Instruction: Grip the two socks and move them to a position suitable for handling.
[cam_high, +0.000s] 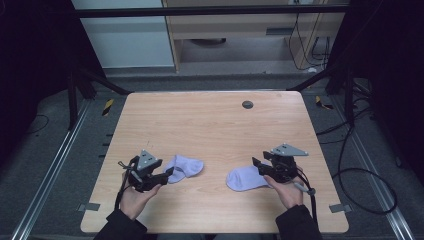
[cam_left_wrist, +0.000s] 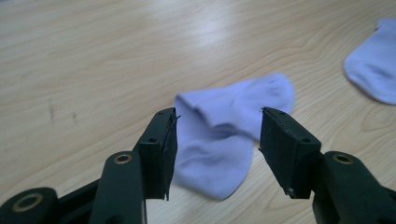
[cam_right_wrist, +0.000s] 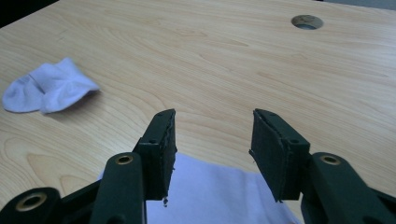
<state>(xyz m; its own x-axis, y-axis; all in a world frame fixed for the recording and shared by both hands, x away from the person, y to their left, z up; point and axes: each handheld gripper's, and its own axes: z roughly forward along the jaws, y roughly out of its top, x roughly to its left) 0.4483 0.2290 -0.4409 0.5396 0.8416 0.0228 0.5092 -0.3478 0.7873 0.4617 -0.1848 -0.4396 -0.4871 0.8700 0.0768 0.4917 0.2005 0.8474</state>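
Two pale lilac socks lie on the wooden table (cam_high: 210, 125). The left sock (cam_high: 184, 167) is crumpled and folded on itself. My left gripper (cam_high: 169, 174) hovers at its near-left end, jaws open, and the sock (cam_left_wrist: 243, 100) lies on the table beyond and below the gap. My left gripper (cam_left_wrist: 217, 137) pinches nothing. The right sock (cam_high: 244, 178) lies flat. My right gripper (cam_high: 258, 165) is open just over its right end; the sock (cam_right_wrist: 219, 196) shows below the jaws, untouched. My right gripper (cam_right_wrist: 212, 140) points across the table.
A round cable hole (cam_high: 247, 104) sits near the table's far edge. The other sock (cam_left_wrist: 373, 70) lies off to the right in the left gripper view, and the crumpled one (cam_right_wrist: 49, 86) at far left in the right gripper view. Cables trail on the floor (cam_high: 365, 180) at right.
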